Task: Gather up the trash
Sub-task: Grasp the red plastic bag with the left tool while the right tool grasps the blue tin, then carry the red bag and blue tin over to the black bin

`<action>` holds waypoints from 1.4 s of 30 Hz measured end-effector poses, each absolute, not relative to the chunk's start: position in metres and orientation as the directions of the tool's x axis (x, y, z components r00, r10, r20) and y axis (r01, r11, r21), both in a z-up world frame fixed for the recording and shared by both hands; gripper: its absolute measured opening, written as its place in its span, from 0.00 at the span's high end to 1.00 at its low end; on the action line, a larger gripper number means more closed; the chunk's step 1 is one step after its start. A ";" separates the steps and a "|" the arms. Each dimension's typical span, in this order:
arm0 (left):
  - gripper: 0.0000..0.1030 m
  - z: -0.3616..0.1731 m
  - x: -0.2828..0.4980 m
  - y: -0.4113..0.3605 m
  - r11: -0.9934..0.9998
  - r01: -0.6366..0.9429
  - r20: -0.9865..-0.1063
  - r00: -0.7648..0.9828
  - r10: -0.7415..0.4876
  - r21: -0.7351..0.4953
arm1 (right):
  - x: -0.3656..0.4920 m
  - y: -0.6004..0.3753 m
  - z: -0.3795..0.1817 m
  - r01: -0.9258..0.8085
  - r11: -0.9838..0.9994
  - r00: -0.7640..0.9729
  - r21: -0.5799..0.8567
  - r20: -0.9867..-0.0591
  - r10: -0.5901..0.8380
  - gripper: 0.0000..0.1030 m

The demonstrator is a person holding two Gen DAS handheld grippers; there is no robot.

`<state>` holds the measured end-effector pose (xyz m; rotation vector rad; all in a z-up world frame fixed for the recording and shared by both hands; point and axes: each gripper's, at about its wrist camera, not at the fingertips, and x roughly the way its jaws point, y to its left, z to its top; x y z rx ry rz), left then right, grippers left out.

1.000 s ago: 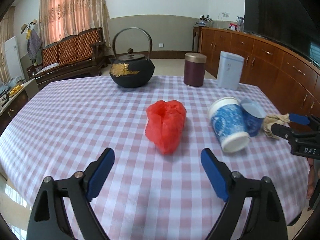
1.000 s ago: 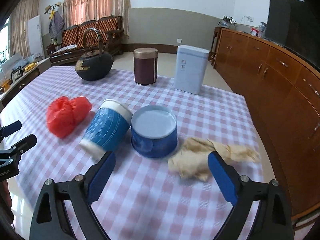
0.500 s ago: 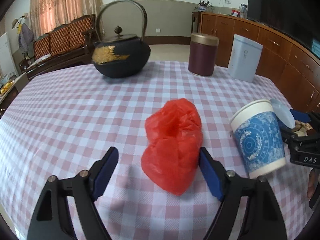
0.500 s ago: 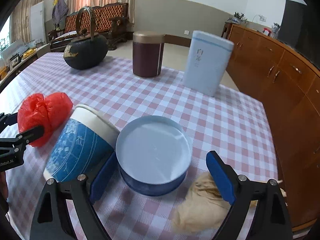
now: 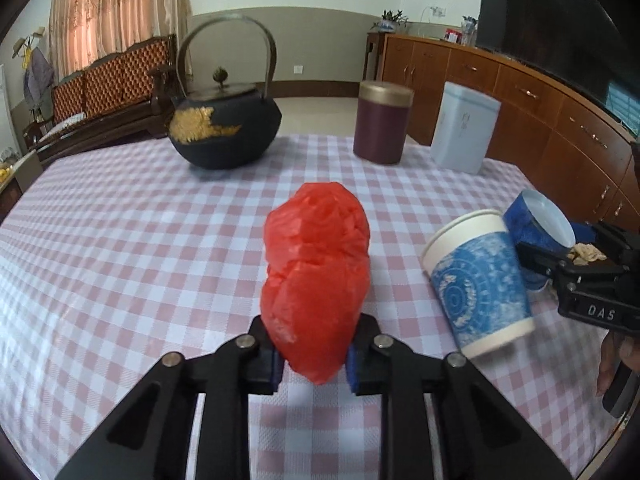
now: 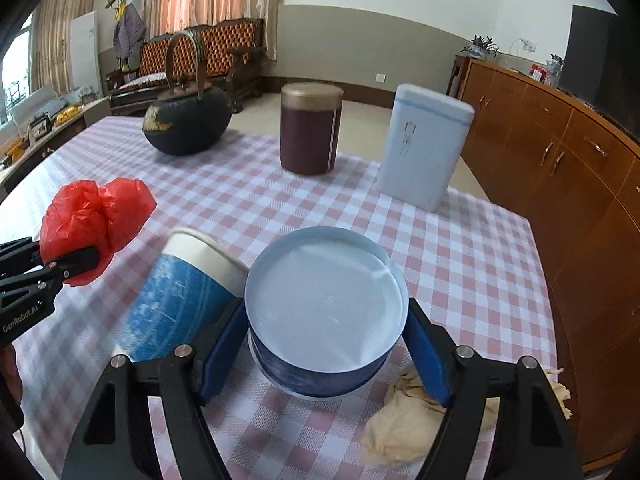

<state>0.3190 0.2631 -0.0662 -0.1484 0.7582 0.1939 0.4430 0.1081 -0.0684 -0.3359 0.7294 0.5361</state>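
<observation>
My left gripper (image 5: 314,364) is shut on the near end of a crumpled red plastic bag (image 5: 316,276), which also shows at the left of the right wrist view (image 6: 92,224). My right gripper (image 6: 324,356) has its blue pads against both sides of an upside-down blue paper cup (image 6: 322,312) and is shut on it. A second blue-and-white paper cup (image 6: 176,292) lies on its side just left of it, also in the left wrist view (image 5: 480,280). A crumpled beige tissue (image 6: 404,420) lies under my right finger.
On the pink checked tablecloth (image 5: 120,260) stand a black iron teapot (image 5: 224,132), a maroon canister with a gold lid (image 5: 382,124) and a pale blue box (image 5: 464,132) at the far side. Wooden cabinets (image 6: 560,152) run along the right.
Both grippers moved forward and closed: the left onto the red bag, the right around the upside-down blue cup.
</observation>
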 end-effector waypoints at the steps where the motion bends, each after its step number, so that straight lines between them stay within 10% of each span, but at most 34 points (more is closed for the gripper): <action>1: 0.76 -0.063 0.315 0.261 0.973 -0.224 -0.689 0.714 0.123 -0.059 | 0.441 0.107 -0.065 -0.568 0.816 0.625 -0.104 -0.700 0.345 0.24; 42: 0.76 0.002 0.158 0.112 0.997 -0.043 -0.603 0.798 -0.005 -0.066 | 0.247 -0.109 -0.002 -0.395 0.915 0.719 -0.077 -0.646 0.256 0.24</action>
